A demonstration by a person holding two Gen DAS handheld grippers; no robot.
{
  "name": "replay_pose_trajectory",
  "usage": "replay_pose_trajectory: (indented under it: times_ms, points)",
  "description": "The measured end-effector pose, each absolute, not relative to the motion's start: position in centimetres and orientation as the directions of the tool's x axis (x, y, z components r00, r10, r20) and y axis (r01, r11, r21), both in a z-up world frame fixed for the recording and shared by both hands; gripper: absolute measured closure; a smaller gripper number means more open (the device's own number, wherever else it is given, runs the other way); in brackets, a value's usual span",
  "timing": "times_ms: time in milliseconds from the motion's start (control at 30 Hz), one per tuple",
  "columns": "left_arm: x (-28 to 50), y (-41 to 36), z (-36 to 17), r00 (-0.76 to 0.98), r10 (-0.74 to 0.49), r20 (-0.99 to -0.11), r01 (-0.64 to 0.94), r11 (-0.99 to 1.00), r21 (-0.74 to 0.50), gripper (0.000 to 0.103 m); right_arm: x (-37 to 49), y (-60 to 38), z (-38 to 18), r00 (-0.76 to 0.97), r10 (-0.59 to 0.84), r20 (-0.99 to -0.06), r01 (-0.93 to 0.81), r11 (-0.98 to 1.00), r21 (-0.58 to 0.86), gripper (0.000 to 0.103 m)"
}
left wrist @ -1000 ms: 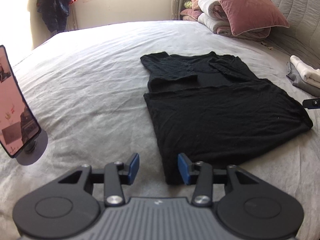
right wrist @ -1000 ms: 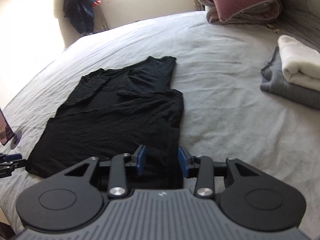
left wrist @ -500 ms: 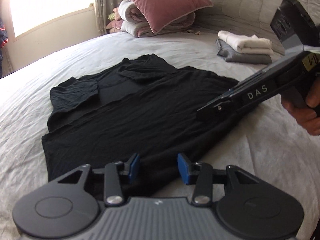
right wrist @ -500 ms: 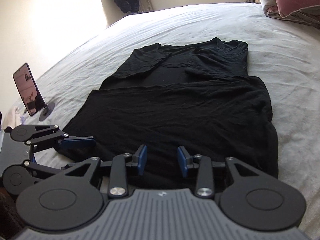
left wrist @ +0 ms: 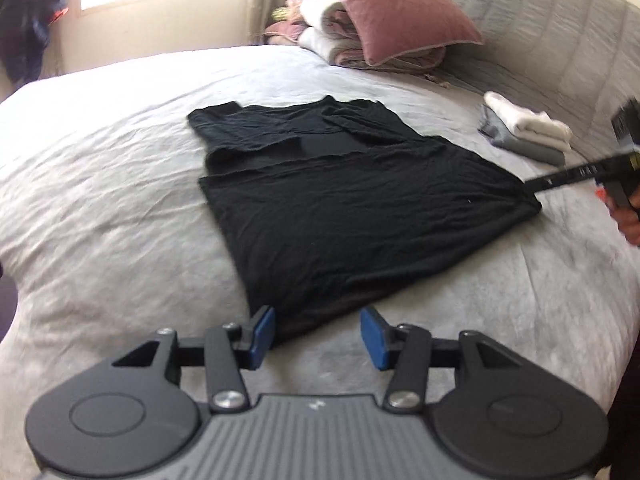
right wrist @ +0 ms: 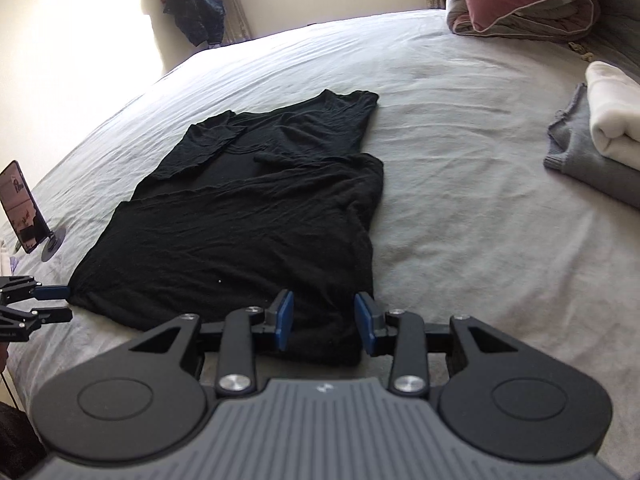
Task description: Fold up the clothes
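Both grippers at the near hem corners of the black shirt, pre-grasp for the next fold.

Left gripper point(left wrist: 318, 334): jaws opening, blue pads spread, the near-left hem corner of the black shirt point(left wrist: 340, 216) between them, not visibly pinched. Right gripper point(right wrist: 324, 322): pads spread astride the near-right hem corner, cloth between them, no pinch seen. The shirt lies flat on the grey bed cover point(right wrist: 460, 200), sleeves already folded in. To do it well, in my judgement: seat both corners deep between the pads, close evenly, lift together, carry the hem level toward the collar. Far off: folded grey and white clothes point(right wrist: 600, 140), pink pillow point(left wrist: 400, 8).
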State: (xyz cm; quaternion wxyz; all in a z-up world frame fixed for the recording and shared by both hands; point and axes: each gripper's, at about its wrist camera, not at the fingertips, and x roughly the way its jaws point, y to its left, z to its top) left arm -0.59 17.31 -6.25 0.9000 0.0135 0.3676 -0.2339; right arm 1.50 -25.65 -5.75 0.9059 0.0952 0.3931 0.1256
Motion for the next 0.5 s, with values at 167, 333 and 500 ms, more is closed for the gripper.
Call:
replay_pose_trajectory:
  times_ms: [167, 333, 500]
  points:
    - [1.2, 19.8, -6.2, 0.559, -0.439, -0.703, 0.307, 0.898, -0.317, 0.056, 1.7, -27.2, -5.9, 0.621, 0.311, -0.72, -0.112, 0.944, 0.311, 0.063]
    - [2.7, 21.2, -7.8, 0.49, -0.515, -0.704, 0.193, 0.851, -0.488, 0.057, 2.3, -28.9, -7.5, 0.549, 0.403, -0.732, -0.063, 0.893, 0.445, 0.06]
    - [3.8, 21.1, -9.0, 0.485, -0.582, -0.653, 0.157, 0.792, -0.59, 0.057, 3.6, -29.6, -8.9, 0.544, 0.504, -0.671, -0.018, 0.806, 0.591, 0.06]
